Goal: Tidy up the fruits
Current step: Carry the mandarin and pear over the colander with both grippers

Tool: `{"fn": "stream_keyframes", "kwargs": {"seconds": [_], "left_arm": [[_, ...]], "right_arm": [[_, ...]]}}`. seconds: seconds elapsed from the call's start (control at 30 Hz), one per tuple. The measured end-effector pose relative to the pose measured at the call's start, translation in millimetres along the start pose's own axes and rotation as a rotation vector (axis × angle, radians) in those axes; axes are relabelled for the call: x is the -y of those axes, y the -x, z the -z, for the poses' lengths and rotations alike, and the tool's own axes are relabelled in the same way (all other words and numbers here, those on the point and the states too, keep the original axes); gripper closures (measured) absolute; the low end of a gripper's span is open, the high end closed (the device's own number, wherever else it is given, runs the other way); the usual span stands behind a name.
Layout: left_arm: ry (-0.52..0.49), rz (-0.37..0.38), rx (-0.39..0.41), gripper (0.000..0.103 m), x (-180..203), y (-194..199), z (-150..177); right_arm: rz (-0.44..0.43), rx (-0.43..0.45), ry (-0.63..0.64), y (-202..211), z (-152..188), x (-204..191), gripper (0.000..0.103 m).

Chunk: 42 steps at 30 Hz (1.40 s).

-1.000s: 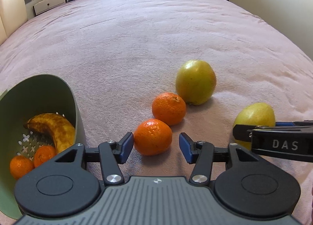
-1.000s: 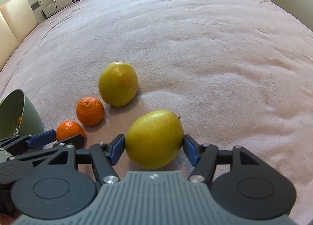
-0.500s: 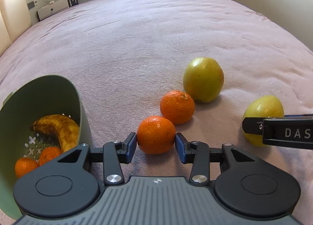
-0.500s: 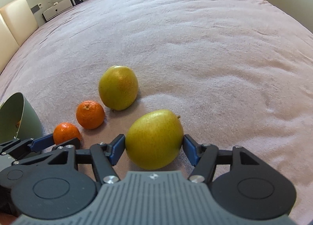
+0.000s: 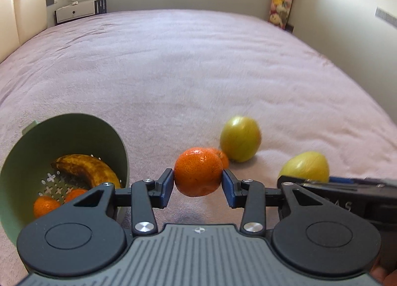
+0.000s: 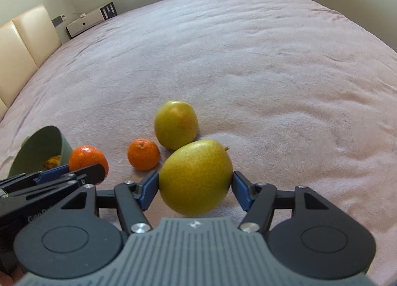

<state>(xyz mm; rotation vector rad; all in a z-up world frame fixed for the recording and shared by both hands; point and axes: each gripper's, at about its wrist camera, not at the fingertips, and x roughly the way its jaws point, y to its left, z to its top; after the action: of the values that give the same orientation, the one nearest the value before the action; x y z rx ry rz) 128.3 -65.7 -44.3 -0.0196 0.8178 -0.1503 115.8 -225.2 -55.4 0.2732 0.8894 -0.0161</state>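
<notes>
The fruits are of three kinds here: small mandarins, larger yellow-green pears, and one browned banana. The held mandarin [image 5: 197,171] is light and roughly round, with a soft, slightly yielding peel; the correct hold is across its widest part, and only moderate pressure is advisable, since the skin would likely bruise or split under a hard squeeze. The held pear [image 6: 195,176] is judged heavier and firmer, with a smooth skin that could slip, so its hold belongs across the broad belly, not the tapered stem end.

The left gripper [image 5: 197,185] has just been closing, and its blue pads now press both sides of the held mandarin at a narrow setting; the fruit appears raised clear of the pink blanket [image 5: 198,75]. The right gripper [image 6: 196,190] stands at a medium width with both pads against the flanks of the held pear, which also appears lifted off the blanket.

A second mandarin [image 6: 143,154] and a second pear [image 6: 176,125] lie on the blanket, close together, just beyond the grippers. The green colander [image 5: 74,134] lies tilted at the left, close beside the left gripper, and contains the banana [image 5: 84,168] and two more mandarins [image 5: 46,207].
</notes>
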Motion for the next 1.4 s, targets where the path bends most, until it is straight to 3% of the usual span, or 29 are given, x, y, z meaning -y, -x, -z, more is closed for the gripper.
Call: {"fn": "stream_keyframes", "kwargs": {"seconds": [0.43, 0.73, 1.03, 1.4], "left_arm": [[0.107, 0.013, 0.087, 0.056, -29.8, 67.6, -4.4], [0.168, -0.001, 0.135, 0.056, -58.4, 100.0, -5.3], [0.283, -0.025, 0.135, 0.056, -106.0, 108.0, -3.8], [0.42, -0.066, 0.112, 0.056, -166.8, 93.6, 0.2]], "right_arm": [[-0.085, 0.107, 0.106, 67.4, 6.3, -35.7, 0.041], [-0.156, 0.149, 0.21, 92.6, 13.5, -75.1, 0.041], [-0.256, 0.147, 0.306, 88.9, 17.9, -115.5, 0.041], [-0.367, 0.11, 0.344, 48.8, 14.9, -147.6, 0.041]]}}
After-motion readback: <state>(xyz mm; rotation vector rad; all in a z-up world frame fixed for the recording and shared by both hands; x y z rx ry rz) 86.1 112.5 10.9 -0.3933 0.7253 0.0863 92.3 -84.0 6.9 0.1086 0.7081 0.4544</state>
